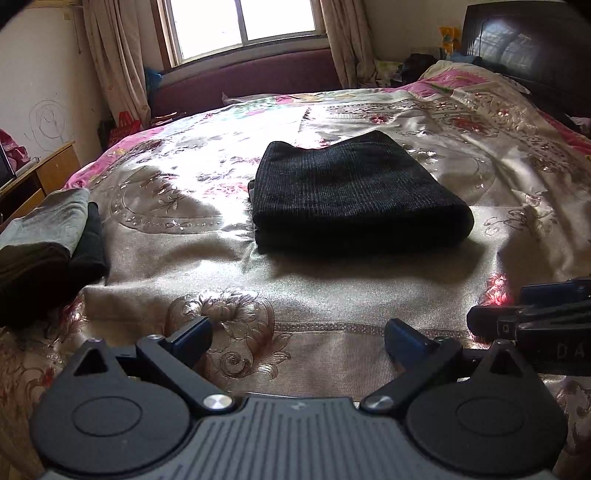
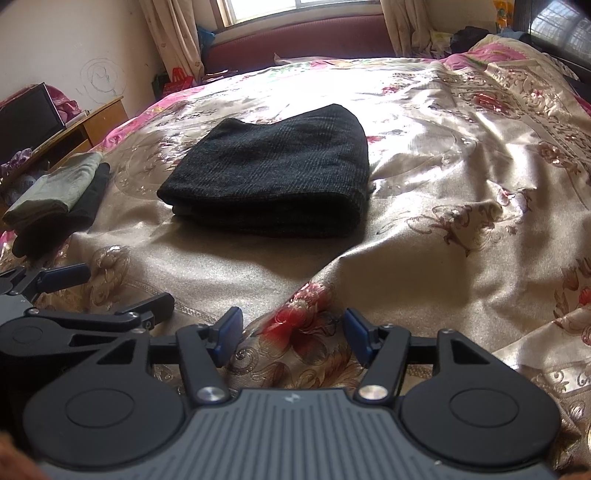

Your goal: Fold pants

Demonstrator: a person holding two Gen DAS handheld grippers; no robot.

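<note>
The dark ribbed pants, folded into a thick flat square, lie in the middle of the shiny cream bedspread with red and pink flowers. In the left wrist view they sit at about 12 o'clock from the left gripper. In the right wrist view they sit at about 11 o'clock from the right gripper. Both grippers are spread wide with nothing between their blue pads, and both are well apart from the pants, low over the near part of the bed. The right gripper also shows at 3 o'clock in the left view, and white letters on it look like "DA", though the rest is cut off. A small pile of folded grey-green and black clothes lies at the bed's edge at about 9 o'clock. Past the bed there is a bright window with pale curtains, a dark red bench under it, and a wooden desk at 10 o'clock. Someone drew a pencil swirl on the wall.
</note>
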